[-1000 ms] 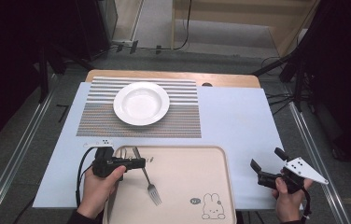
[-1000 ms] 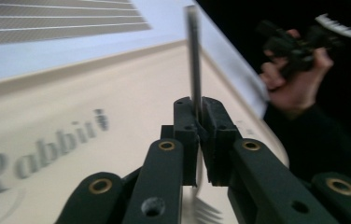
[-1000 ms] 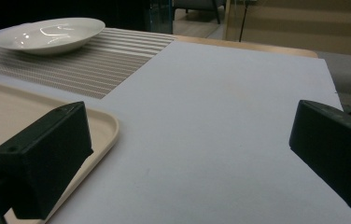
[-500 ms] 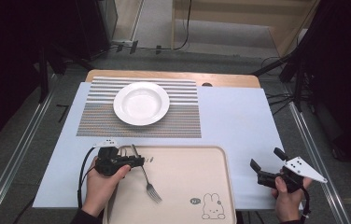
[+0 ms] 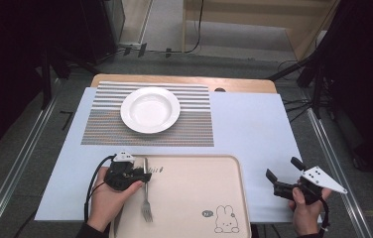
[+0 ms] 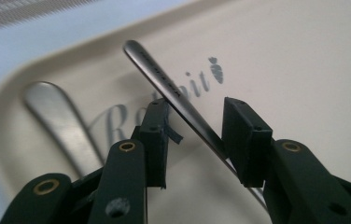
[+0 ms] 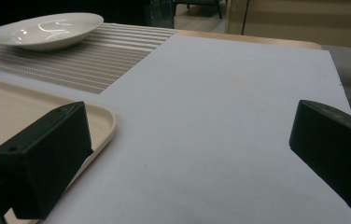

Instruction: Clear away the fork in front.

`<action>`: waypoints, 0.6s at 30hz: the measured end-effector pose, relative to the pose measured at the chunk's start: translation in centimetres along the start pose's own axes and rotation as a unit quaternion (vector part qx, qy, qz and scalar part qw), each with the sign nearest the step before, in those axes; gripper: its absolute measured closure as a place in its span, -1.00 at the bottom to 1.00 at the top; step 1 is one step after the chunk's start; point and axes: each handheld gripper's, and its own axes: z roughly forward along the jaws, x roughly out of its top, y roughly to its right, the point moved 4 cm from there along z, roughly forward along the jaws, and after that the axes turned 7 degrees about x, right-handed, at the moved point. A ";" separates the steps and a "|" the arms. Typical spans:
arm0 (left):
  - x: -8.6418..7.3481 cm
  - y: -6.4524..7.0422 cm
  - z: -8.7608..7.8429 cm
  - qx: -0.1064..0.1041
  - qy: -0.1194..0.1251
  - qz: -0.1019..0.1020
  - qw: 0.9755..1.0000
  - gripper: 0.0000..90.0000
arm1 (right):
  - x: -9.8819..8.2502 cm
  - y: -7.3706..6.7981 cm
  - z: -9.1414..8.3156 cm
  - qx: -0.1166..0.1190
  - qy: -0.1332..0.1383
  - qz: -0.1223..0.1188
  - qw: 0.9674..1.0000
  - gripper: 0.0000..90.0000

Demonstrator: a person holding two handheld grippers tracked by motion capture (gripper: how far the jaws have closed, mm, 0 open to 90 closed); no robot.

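On the beige tray (image 5: 194, 198) — a slim, shiny steel fork (image 5: 146, 198).

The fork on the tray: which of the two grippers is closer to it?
Left. The left gripper is at the fork, jaws open astride its handle, having just opened. The right gripper sits off the tray's right side, well apart.

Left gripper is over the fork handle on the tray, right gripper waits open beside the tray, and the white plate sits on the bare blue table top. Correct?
Not quite: the white plate sits on the striped placemat, not the bare table, as the high view shows. The rest stands.
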 end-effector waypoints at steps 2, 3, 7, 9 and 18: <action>0.2 -0.1 -0.9 0.007 0.017 0.006 1.000 0.18 | 0.1 0.0 -0.1 0.000 0.002 0.000 1.000 -1.00; 0.2 -0.1 -1.3 0.013 0.022 0.006 1.000 0.10 | 0.1 0.1 -0.1 0.000 0.002 0.001 1.000 -1.00; -0.2 0.8 -2.1 0.001 0.039 0.019 0.999 0.61 | 0.1 0.2 -0.2 -0.002 0.004 0.004 1.000 -1.00; -0.6 2.0 -2.0 -0.018 0.025 0.054 0.998 0.97 | 0.2 0.2 -0.2 -0.002 0.005 0.003 1.000 -1.00; -1.8 2.9 -0.5 -0.020 -0.027 0.084 0.996 1.00 | 0.2 0.2 -0.2 -0.002 0.005 0.003 1.000 -1.00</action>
